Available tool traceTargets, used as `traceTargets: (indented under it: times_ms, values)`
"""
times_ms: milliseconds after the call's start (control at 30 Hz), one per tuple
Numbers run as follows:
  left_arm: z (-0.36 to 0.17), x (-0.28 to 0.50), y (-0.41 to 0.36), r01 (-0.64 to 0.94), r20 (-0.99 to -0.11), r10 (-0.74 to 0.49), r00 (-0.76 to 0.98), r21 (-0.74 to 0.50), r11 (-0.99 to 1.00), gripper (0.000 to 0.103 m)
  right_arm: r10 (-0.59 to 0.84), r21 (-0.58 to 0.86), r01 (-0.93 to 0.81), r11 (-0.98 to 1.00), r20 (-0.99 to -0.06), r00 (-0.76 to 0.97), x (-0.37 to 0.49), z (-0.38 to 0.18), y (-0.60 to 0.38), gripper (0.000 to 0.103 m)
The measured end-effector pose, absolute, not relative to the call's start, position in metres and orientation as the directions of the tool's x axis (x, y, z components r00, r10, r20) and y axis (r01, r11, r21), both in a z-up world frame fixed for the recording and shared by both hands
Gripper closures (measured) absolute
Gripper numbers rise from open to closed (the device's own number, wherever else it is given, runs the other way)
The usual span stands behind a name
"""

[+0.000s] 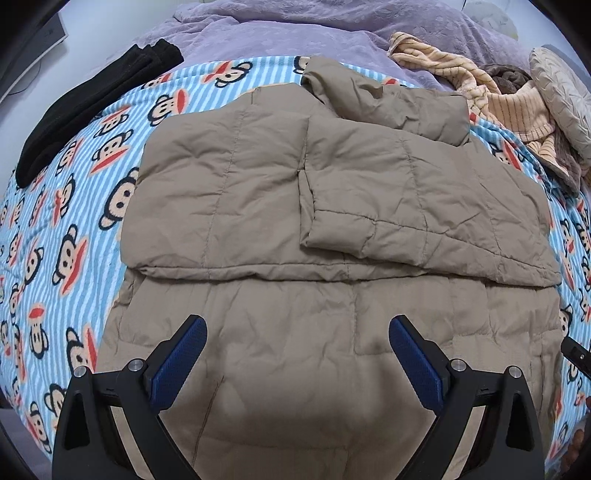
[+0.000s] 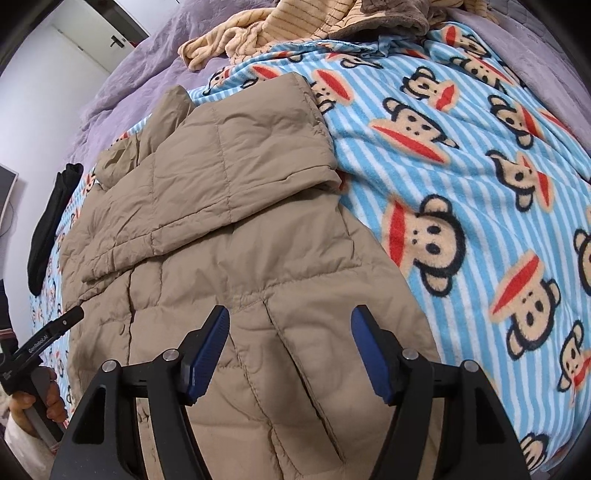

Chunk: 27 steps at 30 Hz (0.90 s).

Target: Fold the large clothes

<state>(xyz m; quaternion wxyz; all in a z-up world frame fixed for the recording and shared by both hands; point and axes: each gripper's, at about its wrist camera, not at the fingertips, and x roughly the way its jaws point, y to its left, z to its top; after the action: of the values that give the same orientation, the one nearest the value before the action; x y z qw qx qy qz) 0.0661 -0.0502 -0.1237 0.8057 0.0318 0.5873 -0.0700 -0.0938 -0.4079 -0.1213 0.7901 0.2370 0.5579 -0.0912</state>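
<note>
Tan quilted puffer jacket [image 1: 332, 221] lies flat on the blue-and-white striped fleece blanket with cartoon monkey faces [image 1: 74, 229], roughly mid-bed. Both sleeves are folded in across the body: one sleeve [image 1: 369, 192] lies diagonally on top, cuff ending near the jacket's centre. A horizontal fold edge crosses the jacket in the left wrist view, upper part lying over the lower panel.

Left gripper [image 1: 297, 354]: fingers spread wide, blue pads [image 1: 184, 354] clear of each other, nothing between them. It hovers over the near lower panel of the jacket; can't tell if it touches the fabric.

Right gripper [image 2: 290, 347]: also wide open, blue pads [image 2: 369, 350] apart, holding nothing. It sits over the near right part of the jacket [image 2: 240, 240], near the seam lines of the hem. Contact with fabric unclear.

The right wrist view also catches the left gripper [image 2: 48, 339] at the left edge, held by a hand [image 2: 40, 398] on the handle, just off the jacket's left side.

Surroundings: folded black garment [image 1: 92, 110] on the far left of the blanket, well apart from the jacket. Lilac textured bedspread [image 1: 277, 33] beyond the blanket. Pile of cream-and-tan striped fleece clothing [image 1: 480, 96] far right, with a grey pleated cushion [image 1: 561, 96] beside it. White door with dark handle [image 2: 74, 48] in the far left background.
</note>
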Motion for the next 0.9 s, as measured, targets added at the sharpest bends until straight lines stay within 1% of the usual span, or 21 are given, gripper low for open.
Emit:
traceTargets:
  times_ms: [33, 67, 100, 267, 400, 533, 567, 900]
  values:
    - [-0.122, 0.062, -0.049, 0.147, -0.953, -0.076, 0.295, -0.034, 0.989, 0.004, 0.128, 0.28, 0.408, 0.869, -0.924, 0.36, -0.097, -0.12, -0.407, 0.031]
    - [-0.121, 0.057, -0.049, 0.146, -0.954, -0.08, 0.289, -0.039, 0.989, 0.004, 0.137, 0.288, 0.406, 0.867, -0.923, 0.361, -0.101, -0.118, -0.407, 0.027]
    - [-0.119, 0.051, -0.048, 0.146, -0.955, -0.086, 0.283, -0.045, 0.988, 0.004, 0.149, 0.298, 0.403, 0.865, -0.921, 0.361, -0.104, -0.117, -0.406, 0.018]
    - [-0.113, 0.02, -0.043, 0.155, -0.97, -0.075, 0.232, -0.039, 0.987, 0.004, 0.174, 0.321, 0.39, 0.863, -0.914, 0.368, -0.118, -0.108, -0.403, 0.018]
    - [-0.113, -0.003, -0.033, 0.118, -0.978, -0.053, 0.204, -0.029, 0.993, 0.004, 0.177, 0.323, 0.392, 0.861, -0.914, 0.364, -0.13, -0.103, -0.399, 0.018]
    - [-0.11, -0.022, -0.026, 0.105, -0.976, -0.04, 0.212, -0.018, 0.994, 0.003, 0.186, 0.322, 0.405, 0.856, -0.922, 0.341, -0.141, -0.105, -0.393, 0.018]
    - [-0.109, -0.026, -0.025, 0.109, -0.975, -0.038, 0.22, -0.014, 0.994, 0.001, 0.187, 0.321, 0.411, 0.853, -0.924, 0.334, -0.144, -0.106, -0.391, 0.018]
    - [-0.104, -0.049, 0.002, 0.123, -0.977, -0.059, 0.203, -0.035, 0.992, 0.001, 0.211, 0.34, 0.416, 0.843, -0.921, 0.327, -0.17, -0.106, -0.349, 0.017]
